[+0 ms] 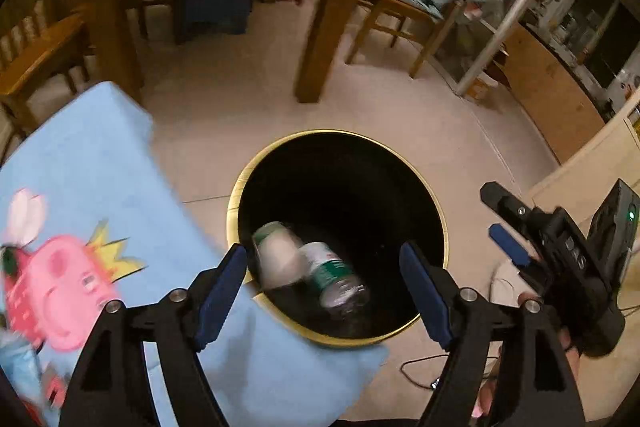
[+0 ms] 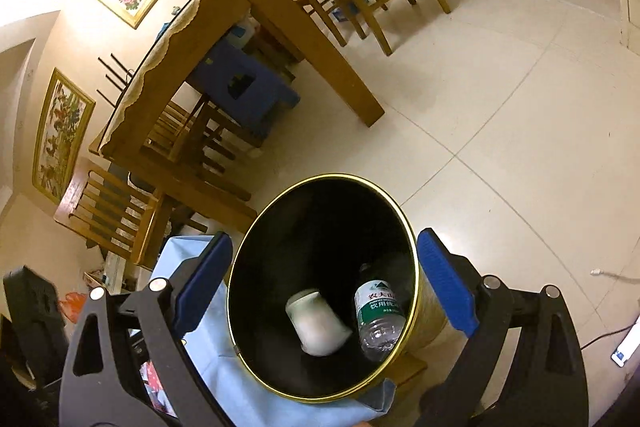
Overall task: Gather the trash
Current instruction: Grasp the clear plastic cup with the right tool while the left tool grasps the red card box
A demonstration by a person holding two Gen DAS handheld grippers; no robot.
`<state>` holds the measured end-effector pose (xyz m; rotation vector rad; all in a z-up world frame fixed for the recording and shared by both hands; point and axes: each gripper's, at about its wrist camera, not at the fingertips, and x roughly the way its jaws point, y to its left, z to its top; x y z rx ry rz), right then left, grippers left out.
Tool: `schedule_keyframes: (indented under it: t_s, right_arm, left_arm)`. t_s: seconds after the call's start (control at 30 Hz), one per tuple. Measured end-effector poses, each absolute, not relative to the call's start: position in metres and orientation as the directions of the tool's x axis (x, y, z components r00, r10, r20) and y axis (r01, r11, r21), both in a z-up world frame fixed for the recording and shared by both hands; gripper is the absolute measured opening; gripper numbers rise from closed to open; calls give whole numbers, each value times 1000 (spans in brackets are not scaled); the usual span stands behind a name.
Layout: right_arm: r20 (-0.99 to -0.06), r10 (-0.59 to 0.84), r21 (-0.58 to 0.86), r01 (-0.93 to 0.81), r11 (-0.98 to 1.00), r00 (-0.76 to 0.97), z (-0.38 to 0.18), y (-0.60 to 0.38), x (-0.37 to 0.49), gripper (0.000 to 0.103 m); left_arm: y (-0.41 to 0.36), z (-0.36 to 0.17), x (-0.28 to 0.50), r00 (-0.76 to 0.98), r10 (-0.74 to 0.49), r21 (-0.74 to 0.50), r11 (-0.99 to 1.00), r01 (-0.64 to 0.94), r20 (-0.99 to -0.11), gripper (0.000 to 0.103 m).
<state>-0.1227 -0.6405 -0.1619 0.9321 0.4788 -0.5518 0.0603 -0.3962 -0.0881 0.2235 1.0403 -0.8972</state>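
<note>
A black bin with a gold rim [image 1: 240, 195] stands on the floor; it also shows in the right wrist view [image 2: 408, 239]. Inside it a white paper cup [image 1: 278, 259] [image 2: 318, 323], blurred, lies beside a clear plastic water bottle with a green label [image 1: 334, 275] [image 2: 378, 307]. My left gripper [image 1: 324, 291] is open and empty above the bin's near rim. My right gripper [image 2: 324, 291] is open and empty, its fingers either side of the bin's mouth. The right gripper also shows at the right of the left wrist view [image 1: 502, 217].
A light blue cloth with a pink cartoon print [image 1: 80, 227] covers a surface to the bin's left [image 2: 208, 339]. A wooden table [image 2: 256, 23] with chairs and a blue stool [image 2: 244, 87] stands behind. Cables lie on the tiled floor [image 2: 612, 275].
</note>
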Motion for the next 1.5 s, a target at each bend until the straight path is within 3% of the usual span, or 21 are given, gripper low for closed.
schedule_keyframes:
  t_s: [0.1,0.13,0.17,0.27,0.47,0.6,0.7,0.73,0.77,0.83,0.97,1.13,1.27,1.47,1.5]
  right_arm:
    - [-597,-147,584,553,595,788,-157,-620,-98,92]
    - [-604,-117,561,525,640,788,-155,-610,-88,92]
    - [-622,-85,515,488,704,779,-152,-595,-74,91]
    - [-672,1,394,356,847,741,-148,-543,-42,87]
    - [-661,232,374,46,926,713,-135,-439,-30,84]
    - [-665,292,334,-76,940,687,-133,-384,-30,83]
    - [-713,253,213,-142,967,654,-136,-347,-20,81]
    - [-737,228,167,-156,974,637,-141,-338,-17,73]
    - [-760,218,147,-165,975,612,-152,-337,-16,55]
    - [-786,284,223,-177,959,549,-165,-338,-9,44]
    - [-750,306,275,-145,951,587,-161,-352,-12,42]
    - [-666,331,451,7,892,669,-159,-413,-18,42]
    - [-647,327,503,63,862,689,-160,-434,-20,42]
    - [-651,318,496,69,865,689,-161,-442,-18,42]
    - [-650,321,498,67,864,689,-162,-442,-18,42]
  left_arm:
    - [-336,-62,49,324,-562,-200,678,707,-761,80]
    - [-317,-55,45,372,-563,-175,692,700,-739,84]
    - [-289,-46,40,459,-548,-122,724,679,-699,94]
    - [-218,-29,31,679,-414,57,829,556,-606,97]
    - [-99,-37,34,800,-131,218,925,311,-586,97]
    - [-46,-60,37,780,-42,237,941,240,-624,97]
    - [-32,-75,39,741,-85,187,942,277,-666,97]
    - [-31,-78,36,731,-108,168,941,294,-674,97]
    - [-31,-81,33,713,-147,136,936,323,-685,97]
    - [-31,-85,30,692,-202,97,925,368,-693,97]
    - [-57,-89,23,626,-336,29,867,498,-704,97]
    - [-118,-83,27,550,-463,68,719,692,-695,97]
    - [-169,-89,46,419,-537,78,544,835,-732,97]
    - [-212,-134,82,303,-473,89,422,902,-827,92]
    - [-214,-143,86,293,-455,89,418,904,-841,85]
